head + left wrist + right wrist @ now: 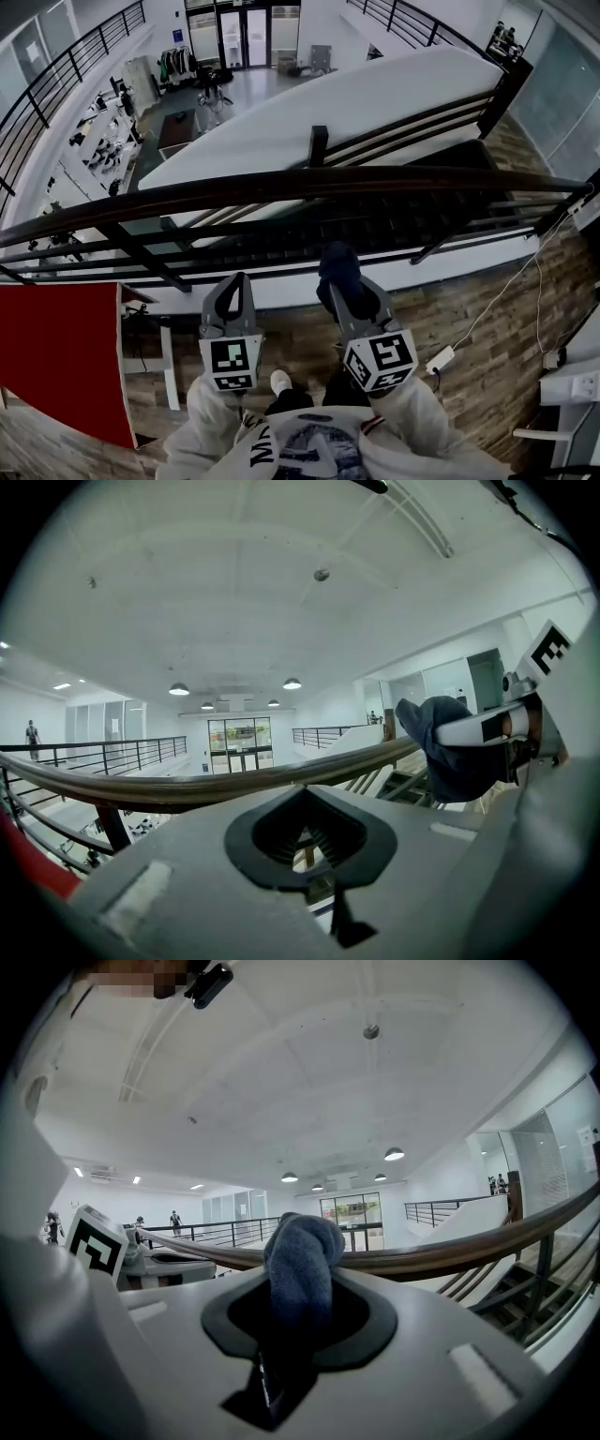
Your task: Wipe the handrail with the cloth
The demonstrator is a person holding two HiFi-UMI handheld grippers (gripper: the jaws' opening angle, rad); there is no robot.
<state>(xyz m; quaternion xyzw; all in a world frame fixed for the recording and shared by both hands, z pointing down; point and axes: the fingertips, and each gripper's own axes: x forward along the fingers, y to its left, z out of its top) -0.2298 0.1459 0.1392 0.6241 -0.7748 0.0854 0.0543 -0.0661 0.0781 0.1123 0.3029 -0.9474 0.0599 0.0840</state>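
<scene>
A dark brown handrail (309,183) runs across the head view from lower left to upper right. It also crosses the left gripper view as the handrail (234,782) and the right gripper view as the handrail (450,1255). My right gripper (339,279) is shut on a bunched dark blue cloth (337,262), held just below and in front of the rail. In the right gripper view the cloth (302,1260) rises out of the right gripper (300,1321). My left gripper (236,284) is beside it, shut and empty, below the rail. The left gripper (305,834) sees the cloth (450,752) at its right.
Black rails and posts (141,258) sit under the handrail, with a stairway (394,225) and a lower hall beyond. A red panel (56,356) stands at left. A white cable and adapter (441,358) lie on the wooden floor at right, near a white table (577,380).
</scene>
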